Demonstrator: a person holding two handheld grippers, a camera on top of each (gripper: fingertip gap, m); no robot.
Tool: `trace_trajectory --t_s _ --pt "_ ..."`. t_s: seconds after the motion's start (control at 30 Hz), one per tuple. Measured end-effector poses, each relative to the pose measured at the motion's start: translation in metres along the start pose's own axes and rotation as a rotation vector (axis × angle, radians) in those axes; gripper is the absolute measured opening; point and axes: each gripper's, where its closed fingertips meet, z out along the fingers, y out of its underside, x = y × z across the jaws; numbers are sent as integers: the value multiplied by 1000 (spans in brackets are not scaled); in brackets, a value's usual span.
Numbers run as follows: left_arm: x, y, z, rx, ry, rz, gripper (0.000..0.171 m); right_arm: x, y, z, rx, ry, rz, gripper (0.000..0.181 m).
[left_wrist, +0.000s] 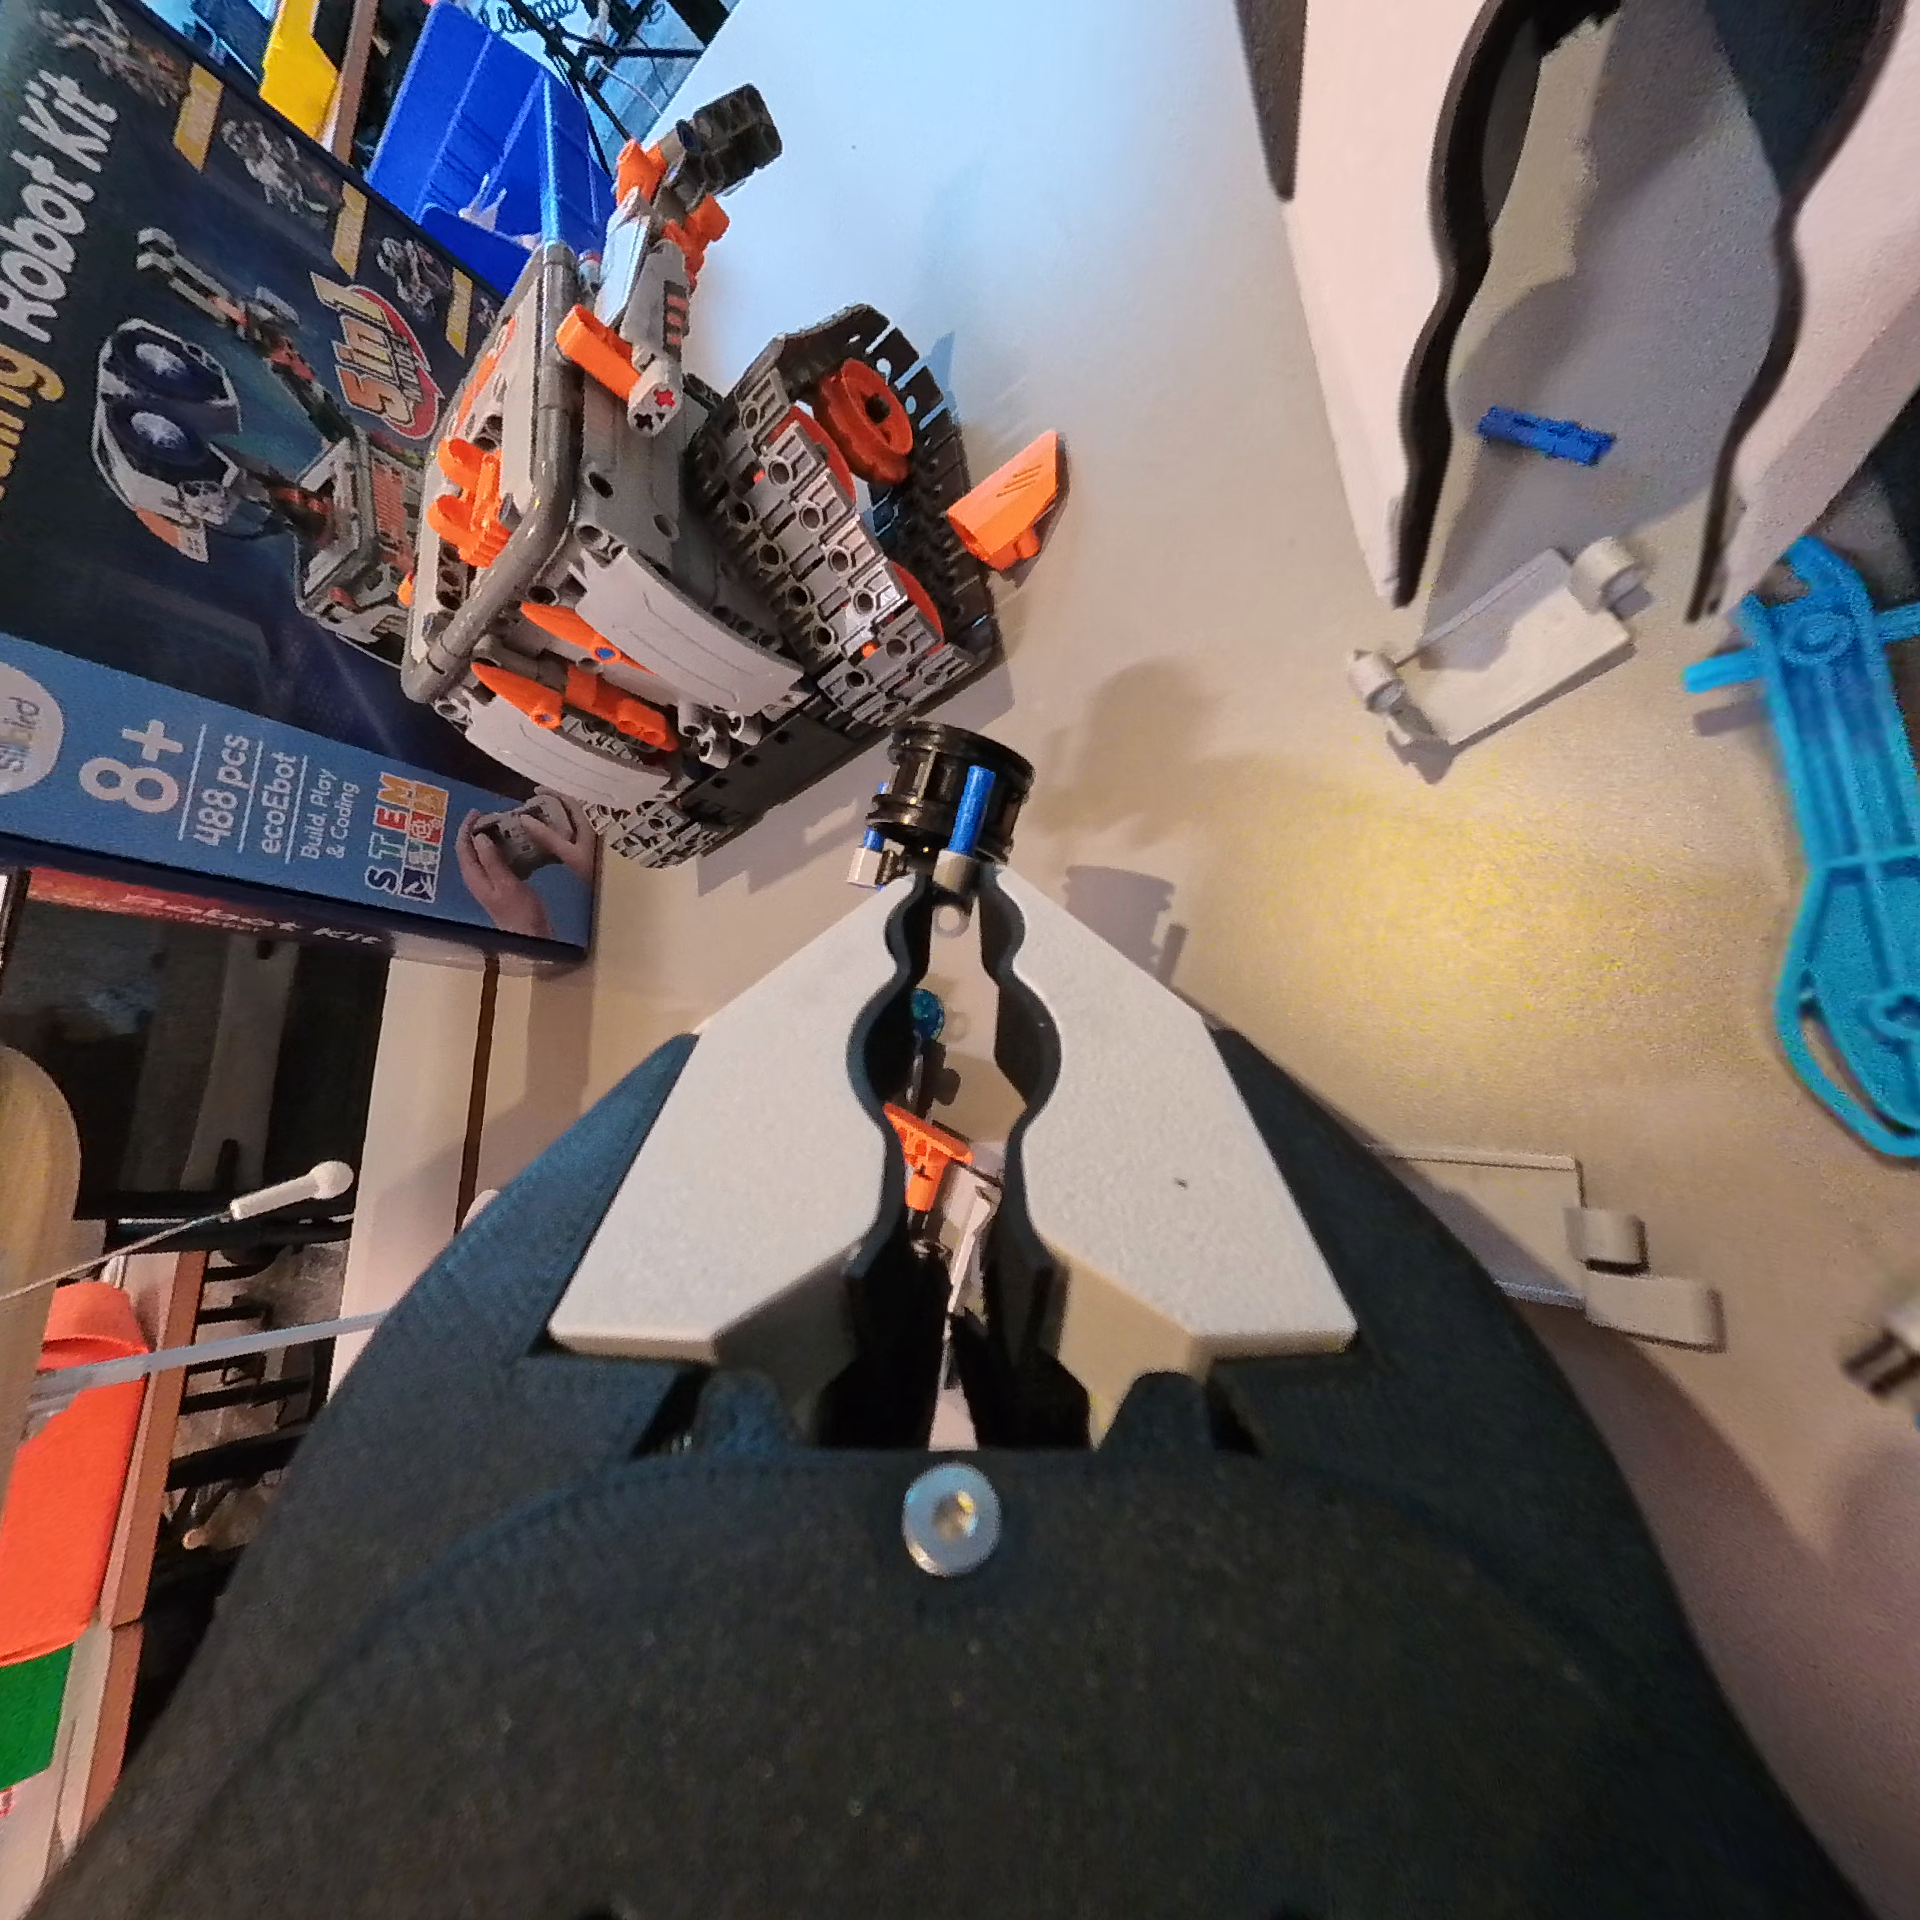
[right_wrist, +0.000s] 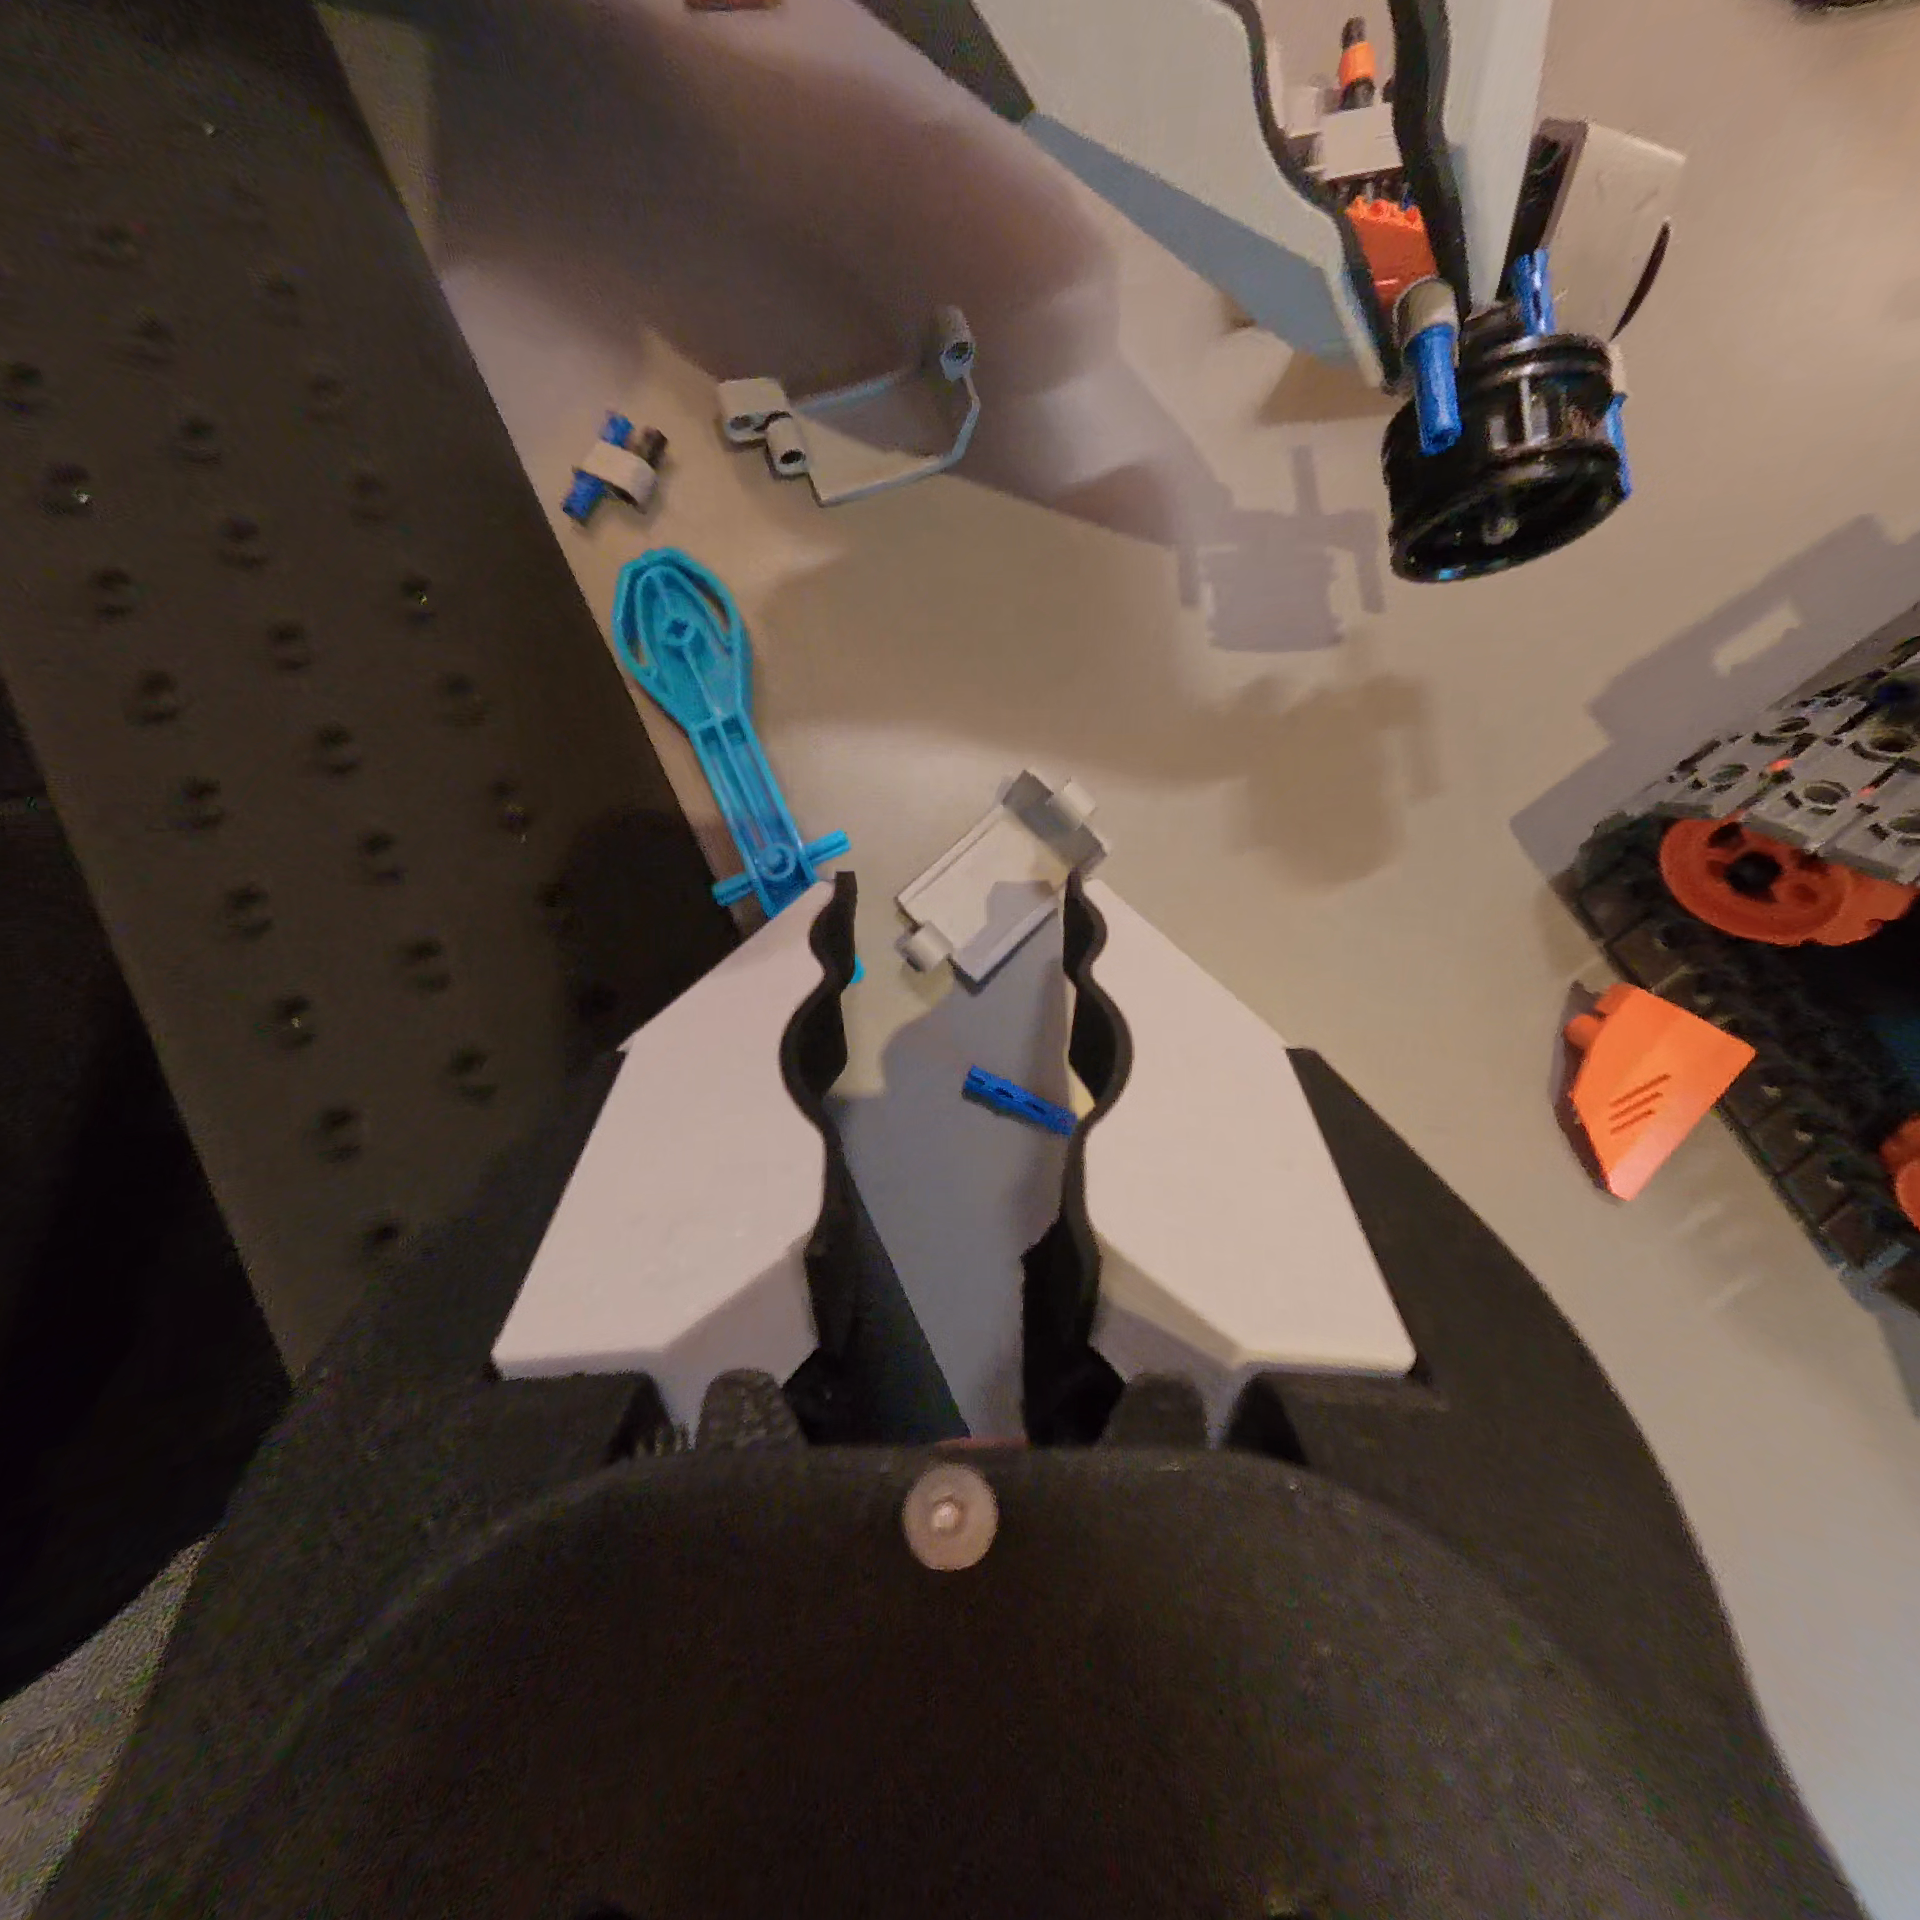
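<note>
Your left gripper (left_wrist: 951, 894) pinches the black wheel assembly (left_wrist: 951, 795) aloft; your right gripper (right_wrist: 956, 914), spread, straddles a blue pin (right_wrist: 1016, 1099).

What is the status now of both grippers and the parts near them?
Left gripper shut on black wheel assembly, lifted beside tracked model. Right gripper open above small blue pin and grey panel piece. Blue tool lies left.

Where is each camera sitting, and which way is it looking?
Left wrist view: sits on the left gripper, looking along its fingers at the black wheel it pinches, beside the toy tank.
Right wrist view: sits on the right gripper, looking down between open fingers at a grey plate and blue pin on the table.
Both show: wheel, tank, plate, pin, each other's gripper.
</note>
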Motion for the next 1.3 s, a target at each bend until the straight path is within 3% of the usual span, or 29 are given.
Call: trace_trajectory --t_s 0.2,0.43,0.57,0.67,0.77,0.87,0.97,1.07,1.3 --pt "-4 -1 -3 5 -15 -3 6 2 -2 20 -43 35 73 28" --pt "0 -1 -1 -4 -9 17 6 23 -10 27 -40 49 -19 31" --pt "-3 -2 -3 7 -16 5 6 26 -14 32 -23 34 52 26" --pt "-1 0 -1 5 -8 0 6 20 -14 32 -16 0 34 14" --pt "-1 1 0 6 -3 -5 6 3 -10 27 -37 -118 -113 9" --pt "-2 0 -1 7 -8 -4 6 5 -2 16 -75 -129 -155 13" --pt "-2 -1 -1 9 -8 -5 6 4 -6 13 -39 -120 -81 29" --pt "-1 0 0 4 -4 0 6 4 -4 20 -28 -64 -20 30" --pt "-2 -2 -1 15 -14 3 6 5 -10 21 33 21 -59 1"
